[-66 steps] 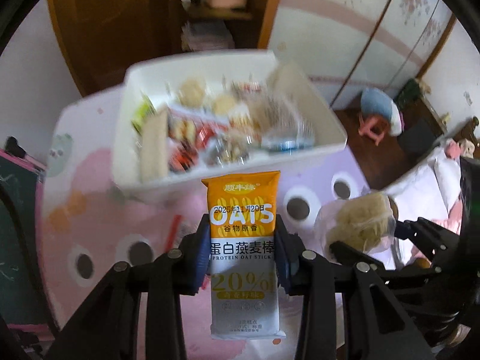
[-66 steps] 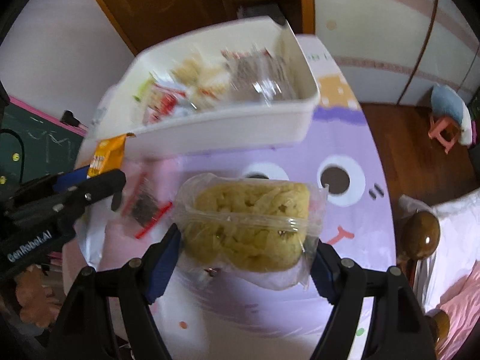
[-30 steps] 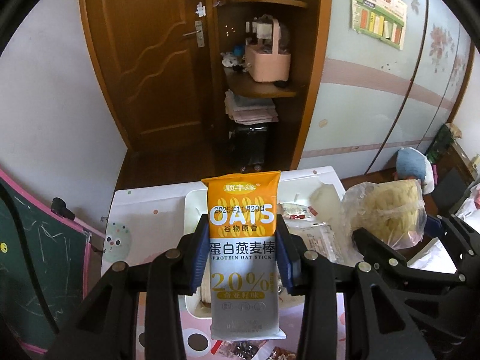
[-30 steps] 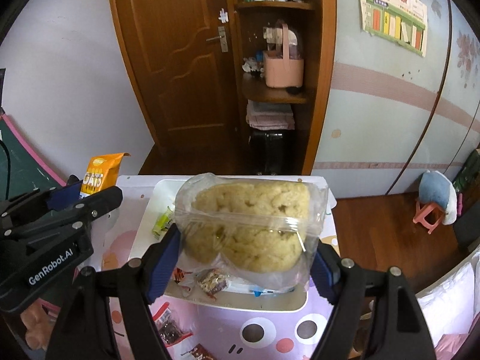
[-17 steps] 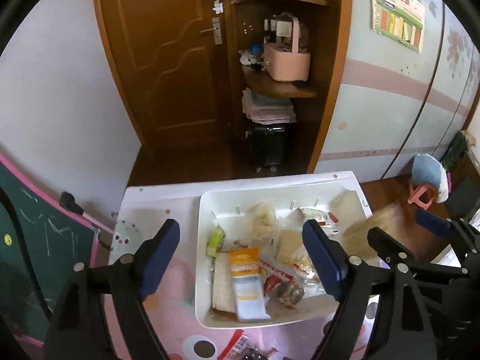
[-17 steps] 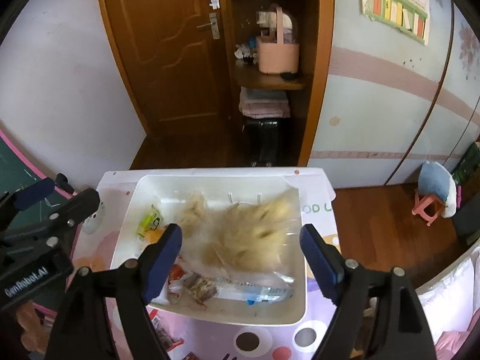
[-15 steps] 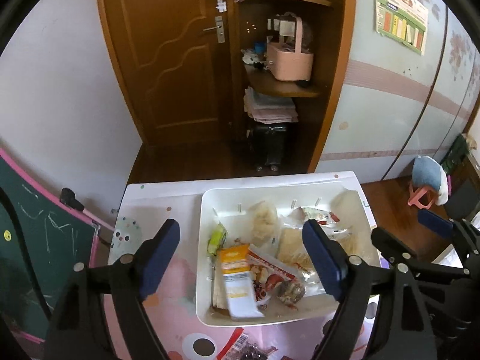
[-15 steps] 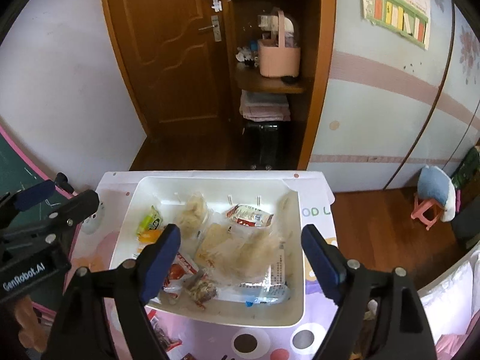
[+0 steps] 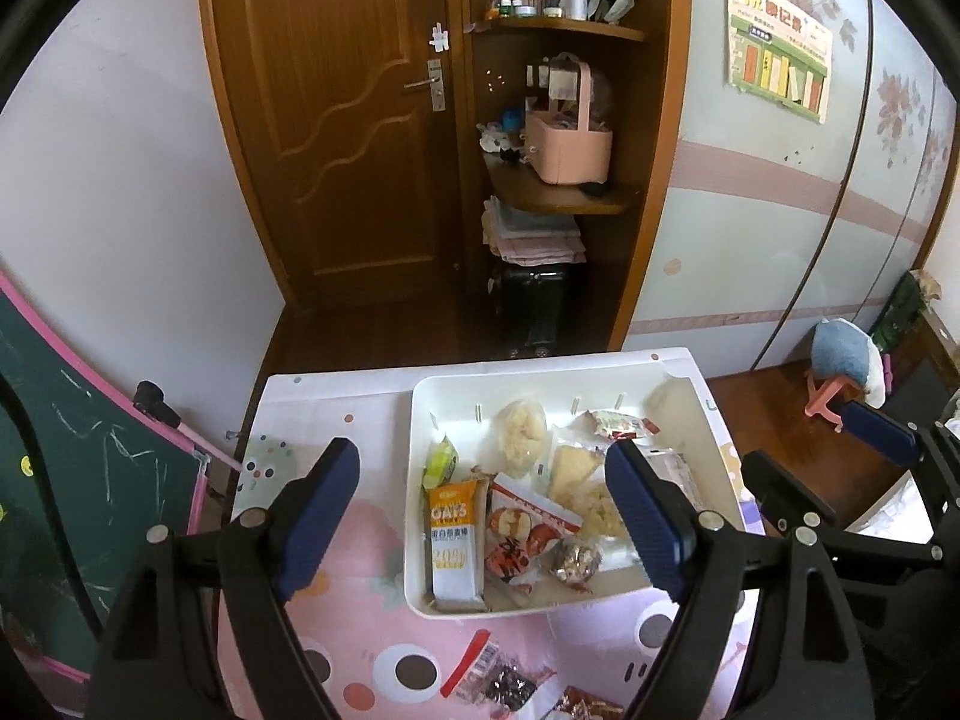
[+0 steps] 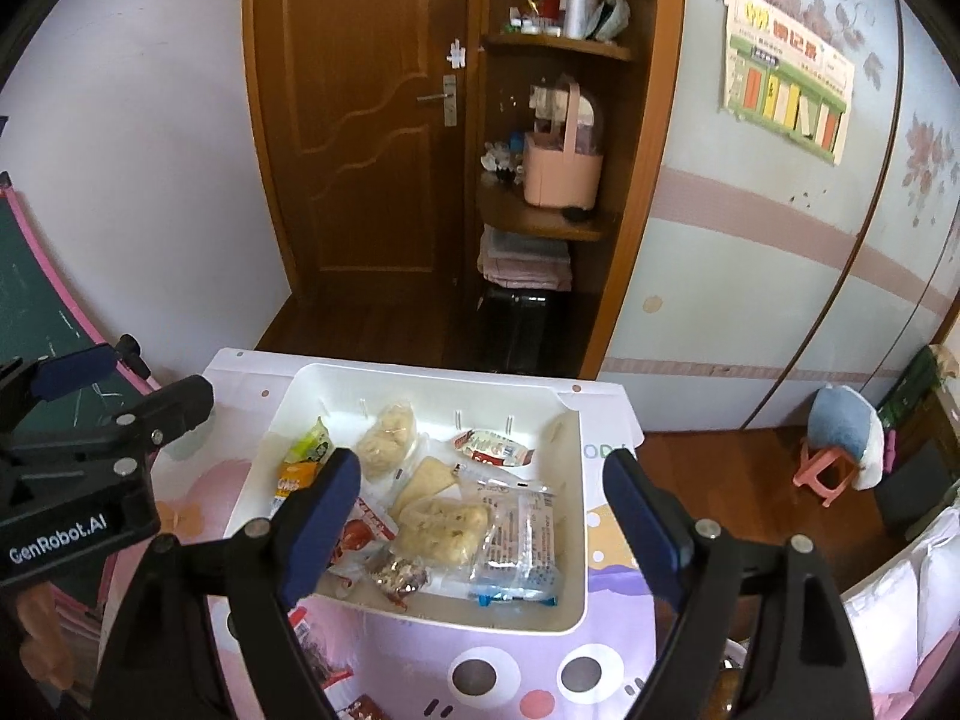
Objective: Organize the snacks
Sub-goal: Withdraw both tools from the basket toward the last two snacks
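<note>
A white bin (image 9: 600, 599) stands on the table and holds several snacks. An orange and white oat bar packet (image 9: 456, 543) lies at its left side. A clear bag of yellow puffed snack (image 10: 444, 525) lies in the middle. My left gripper (image 9: 480, 510) is open and empty, high above the bin. My right gripper (image 10: 480, 516) is open and empty, also high above the bin (image 10: 570, 615). The oat bar (image 10: 293, 483) shows partly behind my right gripper's left finger.
Loose snack packets (image 9: 498, 681) lie on the cartoon tablecloth (image 9: 360, 636) in front of the bin. A chalkboard (image 9: 72, 480) stands to the left. A wooden door (image 9: 336, 120) and shelves (image 9: 564, 192) are behind. A small pink stool (image 9: 831, 396) stands on the floor to the right.
Both grippers rose above the bin and opened. The oat bar dropped from the left gripper and the puffed snack bag from the right gripper; both now lie in the bin.
</note>
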{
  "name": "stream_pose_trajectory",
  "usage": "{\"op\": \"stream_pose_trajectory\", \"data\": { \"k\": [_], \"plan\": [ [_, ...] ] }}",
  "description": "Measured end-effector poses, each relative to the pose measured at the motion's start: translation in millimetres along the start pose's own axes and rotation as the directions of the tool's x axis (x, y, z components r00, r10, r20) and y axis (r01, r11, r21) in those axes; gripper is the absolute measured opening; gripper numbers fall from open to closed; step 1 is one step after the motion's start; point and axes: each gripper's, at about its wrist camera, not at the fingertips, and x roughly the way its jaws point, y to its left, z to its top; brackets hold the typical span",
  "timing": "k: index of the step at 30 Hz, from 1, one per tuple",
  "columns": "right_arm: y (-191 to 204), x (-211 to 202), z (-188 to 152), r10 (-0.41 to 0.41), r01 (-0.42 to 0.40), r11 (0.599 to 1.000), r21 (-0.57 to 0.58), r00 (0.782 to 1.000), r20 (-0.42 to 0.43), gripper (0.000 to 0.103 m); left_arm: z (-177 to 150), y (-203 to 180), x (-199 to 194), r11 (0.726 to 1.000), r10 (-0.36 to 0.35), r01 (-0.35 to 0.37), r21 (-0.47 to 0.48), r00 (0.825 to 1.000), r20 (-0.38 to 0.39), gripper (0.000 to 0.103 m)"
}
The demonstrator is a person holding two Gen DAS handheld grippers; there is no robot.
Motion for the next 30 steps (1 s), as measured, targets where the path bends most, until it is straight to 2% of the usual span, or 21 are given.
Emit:
{"op": "stream_pose_trajectory", "data": {
  "k": [13,19,24,30],
  "plan": [
    [21.6,-60.7,-33.6,-0.067,0.068,0.997,-0.021,0.996,0.058,0.084,-45.9,10.1,-62.7,0.999,-0.036,0.035,0.031,0.999,0.027,0.084],
    [27.7,-75.0,-60.9,-0.086,0.086,0.996,-0.023,0.996,0.032,0.084,-78.8,10.7,-79.0,0.997,-0.062,0.061,0.053,0.998,0.022,0.086],
    [33.4,-74.0,-86.6,-0.104,0.104,0.993,-0.050,0.995,0.007,0.084,-108.6,16.0,-70.6,0.995,-0.090,0.091,0.050,0.996,-0.026,0.086],
    [30.6,-49.6,-119.5,-0.027,0.026,1.000,-0.013,0.995,-0.101,0.084,-143.6,31.8,-38.0,0.996,-0.094,0.093,-0.014,0.988,-0.126,0.086]
  ]
}}
